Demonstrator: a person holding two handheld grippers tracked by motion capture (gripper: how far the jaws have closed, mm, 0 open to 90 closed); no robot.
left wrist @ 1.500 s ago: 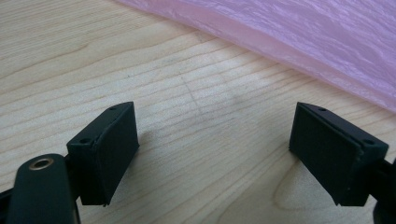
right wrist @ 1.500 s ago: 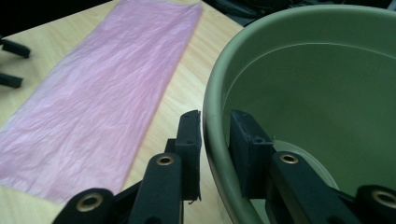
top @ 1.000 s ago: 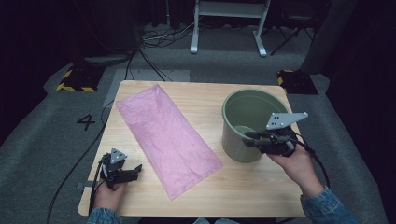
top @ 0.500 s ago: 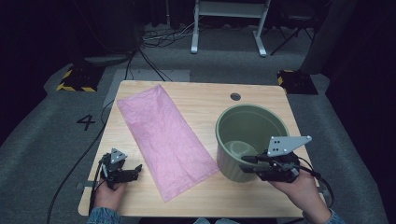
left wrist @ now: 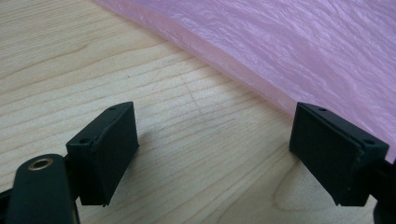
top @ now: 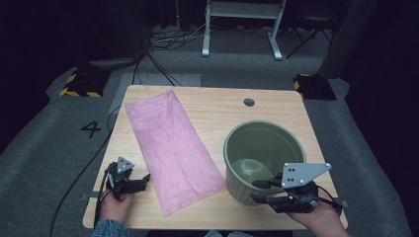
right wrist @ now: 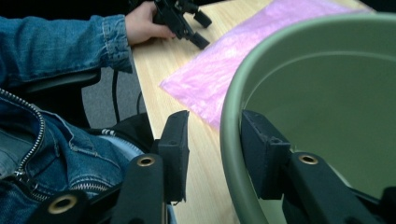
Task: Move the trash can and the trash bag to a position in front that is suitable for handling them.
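Right gripper (right wrist: 212, 154) straddles near rim of green bucket (top: 264, 165), jaws just opening, outer pad clear. Bucket rigid, light, smooth; grip rim wall. Left gripper (left wrist: 229, 154) released, empty.

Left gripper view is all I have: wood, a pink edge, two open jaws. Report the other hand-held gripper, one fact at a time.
Observer: The right hand-held gripper is at the green bucket, by the table's near right corner.
Operator: Say how its jaws stand.
Observer: They straddle the bucket's rim, one inside, one outside; they have just been opening, and the outer pad stands off the wall.
Operator: Describe the pink thing.
Observer: A flat pink bag, lying slantwise from the far left corner, its near corner close beside the bucket.
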